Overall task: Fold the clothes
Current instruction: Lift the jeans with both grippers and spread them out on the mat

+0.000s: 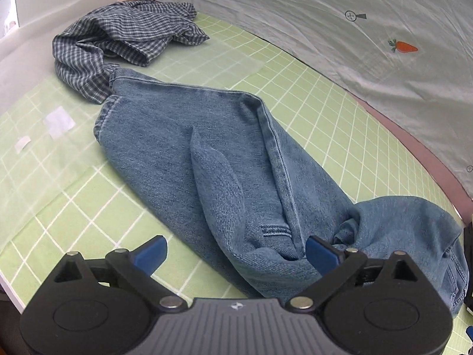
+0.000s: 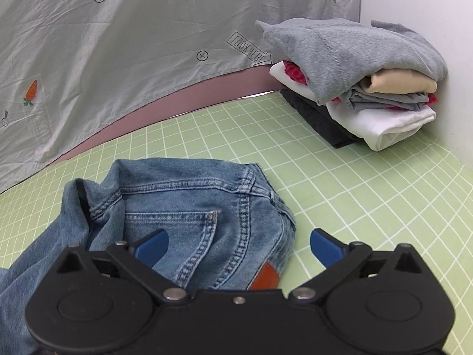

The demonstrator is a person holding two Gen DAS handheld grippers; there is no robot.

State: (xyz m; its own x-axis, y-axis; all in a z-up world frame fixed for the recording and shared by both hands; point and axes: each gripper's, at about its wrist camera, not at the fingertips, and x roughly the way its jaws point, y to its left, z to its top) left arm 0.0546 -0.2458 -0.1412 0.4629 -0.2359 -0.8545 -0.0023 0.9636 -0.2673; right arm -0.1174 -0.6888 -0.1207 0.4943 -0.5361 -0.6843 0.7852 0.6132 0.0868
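Blue denim jeans (image 1: 224,162) lie crumpled lengthwise on green grid mat (image 1: 74,195), hems at far end touching checked shirt (image 1: 118,38). Left gripper (image 1: 235,251) & right gripper (image 2: 238,245) both spread wide, holding nothing. Waistband (image 2: 189,189) bunched: pinch each corner, pull flat, align legs first.

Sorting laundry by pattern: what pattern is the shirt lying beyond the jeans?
The shirt is a blue-and-white check, clearest in the left wrist view.
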